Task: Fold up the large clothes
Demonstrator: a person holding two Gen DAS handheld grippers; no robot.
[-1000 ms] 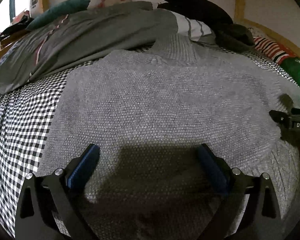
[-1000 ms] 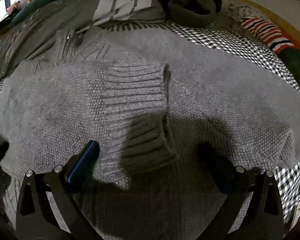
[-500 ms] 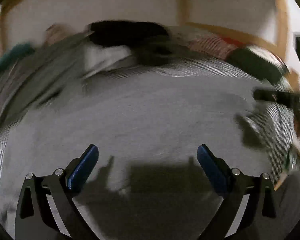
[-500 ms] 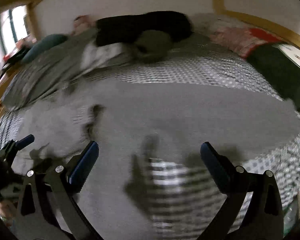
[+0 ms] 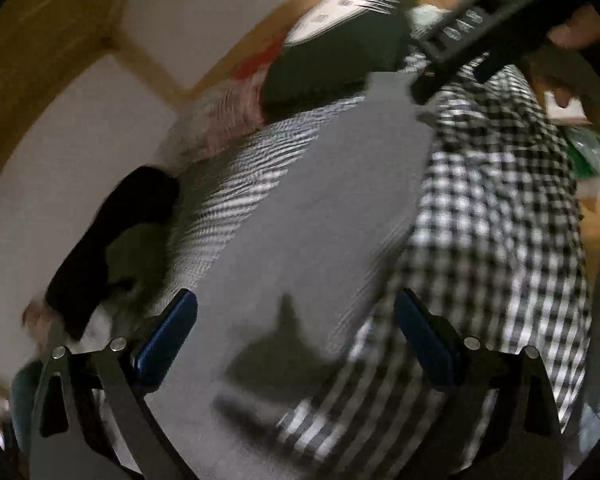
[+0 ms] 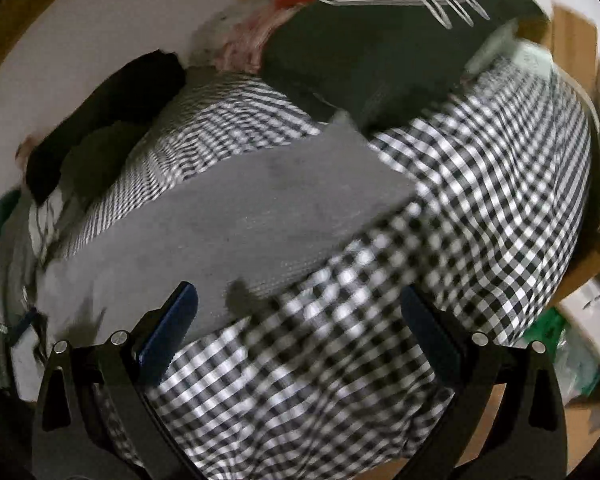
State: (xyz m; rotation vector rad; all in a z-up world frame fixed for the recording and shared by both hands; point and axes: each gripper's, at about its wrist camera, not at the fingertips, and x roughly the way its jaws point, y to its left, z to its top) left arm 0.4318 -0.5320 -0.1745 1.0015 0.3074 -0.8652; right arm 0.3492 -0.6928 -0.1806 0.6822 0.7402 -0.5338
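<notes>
Lying flat on the checked sheet (image 6: 480,200) of the bed, the grey sweater (image 6: 260,208) stretches away from both cameras — its far end reaches a dark cushion (image 6: 380,52); both views are blurred; the left gripper (image 5: 296,336) has its jaws spread wide above the sweater, holding nothing; the right gripper (image 6: 300,328) is likewise spread and empty, over the sweater's edge and the sheet; in the left view the right gripper shows at top right, held in a hand (image 5: 572,32) — black clothes (image 6: 100,120) lie by the wall.
</notes>
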